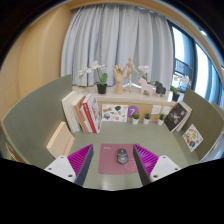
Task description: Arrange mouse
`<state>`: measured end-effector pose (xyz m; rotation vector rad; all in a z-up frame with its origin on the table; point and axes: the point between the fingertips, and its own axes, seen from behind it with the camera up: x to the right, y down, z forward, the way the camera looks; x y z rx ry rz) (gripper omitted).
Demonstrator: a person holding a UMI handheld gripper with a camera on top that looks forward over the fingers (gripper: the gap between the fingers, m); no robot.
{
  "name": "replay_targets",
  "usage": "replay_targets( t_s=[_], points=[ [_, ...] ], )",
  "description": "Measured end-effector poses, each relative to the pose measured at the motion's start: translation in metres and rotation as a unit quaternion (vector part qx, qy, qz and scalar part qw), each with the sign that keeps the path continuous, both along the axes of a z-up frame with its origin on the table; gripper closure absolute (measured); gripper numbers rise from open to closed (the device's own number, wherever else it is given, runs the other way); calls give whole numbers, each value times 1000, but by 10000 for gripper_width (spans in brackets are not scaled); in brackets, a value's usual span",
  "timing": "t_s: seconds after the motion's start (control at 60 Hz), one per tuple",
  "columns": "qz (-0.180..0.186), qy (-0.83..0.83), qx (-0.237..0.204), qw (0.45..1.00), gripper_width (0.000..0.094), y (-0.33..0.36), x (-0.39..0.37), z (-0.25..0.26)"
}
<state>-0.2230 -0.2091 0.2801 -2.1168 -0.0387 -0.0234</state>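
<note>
I'm looking across a grey-green counter [35, 120] toward a wall of pale grey curtains [118, 40], with a window [185, 55] at the right and a warm tan wall at the left. A low white shelf unit [118, 108] stands along the far side of the counter; on top of it I can make out a potted plant [101, 80], a wooden hand model [124, 74] and a few small ornaments, and inside it books [88, 113] stand upright and tilted, some with red spines. One card on the shelf front shows a purple mark, but I can't read any writing or brand anywhere. To the right, flat cards or pictures [184, 128] lean and lie near the shelf. My claw [113, 159] is spread wide, its magenta pads [82, 157] angled apart and pressing on nothing. The mouse [122, 155], grey and small, sits on a pink mouse mat [114, 164] between the two fingers, with a clear gap at each side, resting on its own.
</note>
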Motion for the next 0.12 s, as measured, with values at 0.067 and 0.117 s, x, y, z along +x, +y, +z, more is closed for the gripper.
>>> replay_targets(
  t_s=[0.067, 0.117],
  points=[
    [-4, 2, 1, 1000, 139, -5, -3, 1],
    [-7, 1, 1, 1000, 138, -9, -3, 1]
  ],
)
